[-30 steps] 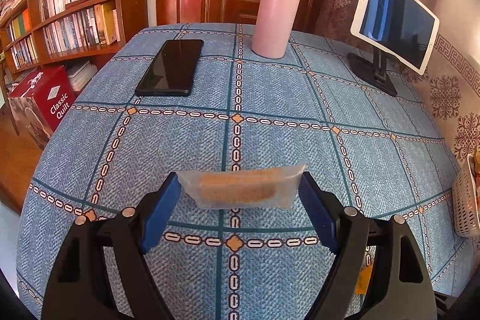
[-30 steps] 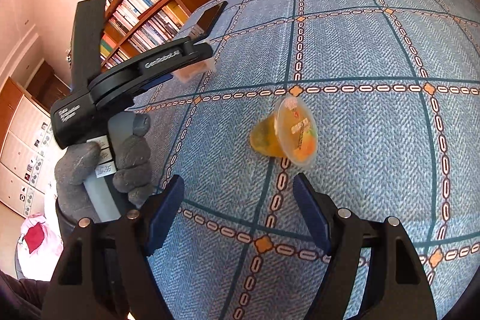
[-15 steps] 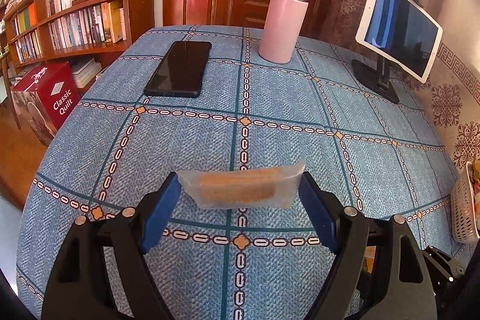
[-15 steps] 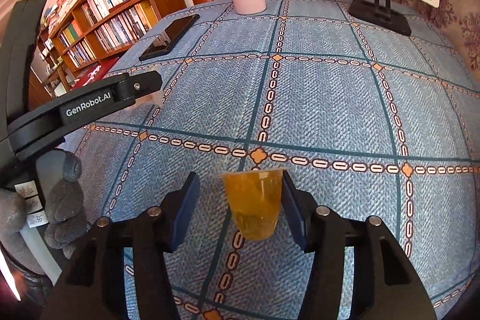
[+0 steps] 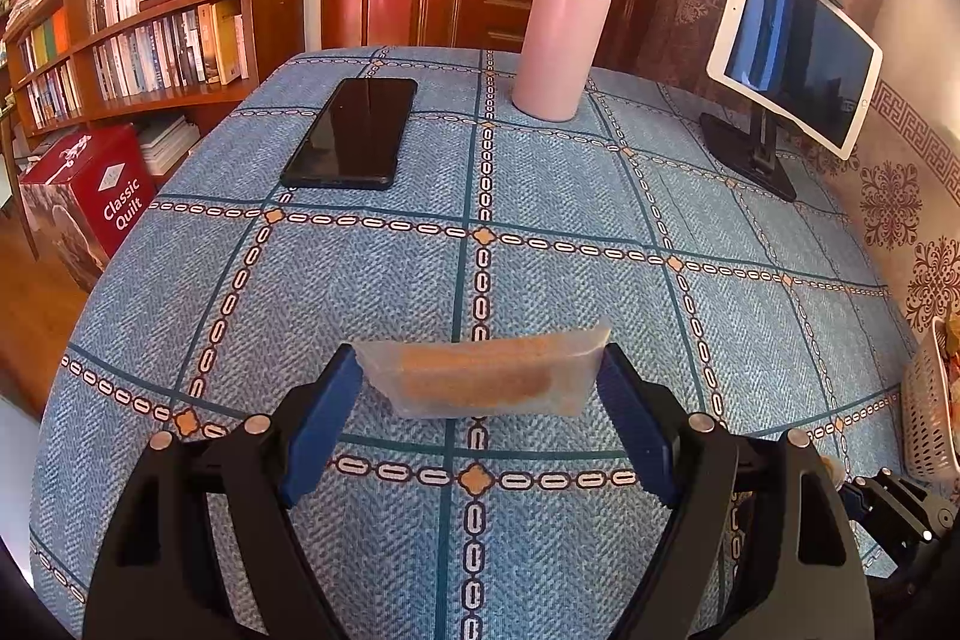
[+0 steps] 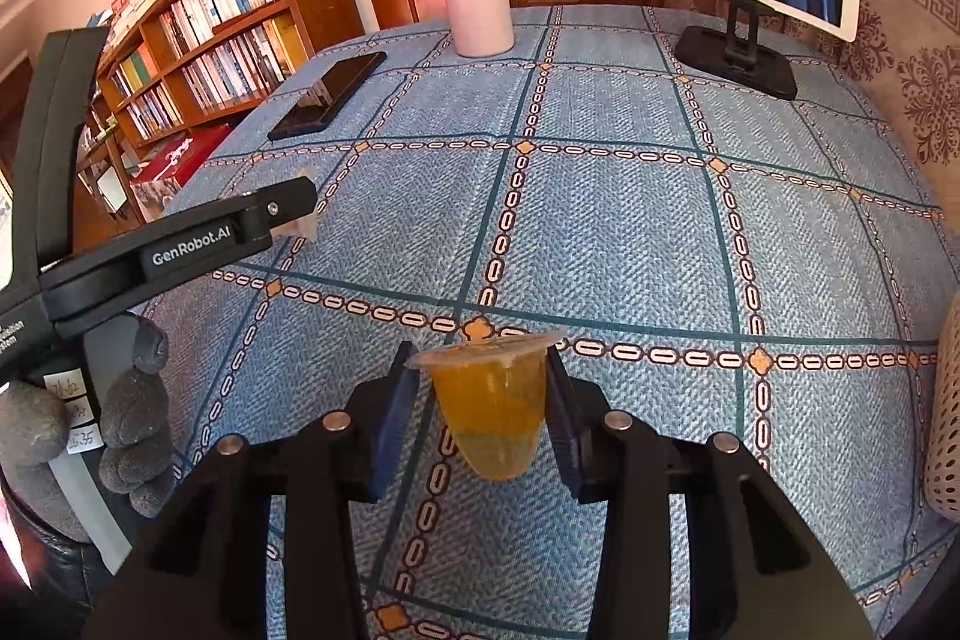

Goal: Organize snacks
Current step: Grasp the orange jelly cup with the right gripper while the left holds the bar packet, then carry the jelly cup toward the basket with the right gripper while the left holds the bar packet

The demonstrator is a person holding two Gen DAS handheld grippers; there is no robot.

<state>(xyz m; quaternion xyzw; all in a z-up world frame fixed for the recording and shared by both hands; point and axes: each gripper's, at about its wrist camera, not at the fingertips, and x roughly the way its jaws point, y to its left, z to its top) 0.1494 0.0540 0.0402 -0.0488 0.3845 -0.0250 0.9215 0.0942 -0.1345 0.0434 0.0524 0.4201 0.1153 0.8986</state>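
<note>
Carry step: left tongs clamp clear-wrapped brown biscuit bar, right tongs clamp orange jelly cup; next, likely drop both into white perforated basket.

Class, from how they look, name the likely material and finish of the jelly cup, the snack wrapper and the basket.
Jelly cup: likely clear glossy plastic; orange jelly shows through.
Snack wrapper: thin frosted plastic film; bar visible inside.
Basket: probably matte cream plastic, perforated wall.

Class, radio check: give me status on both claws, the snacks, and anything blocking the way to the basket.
Left claw shut on wrapped cracker bar. Right claw shut on jelly cup. White basket at right table edge. Nothing visible in the way.
</note>
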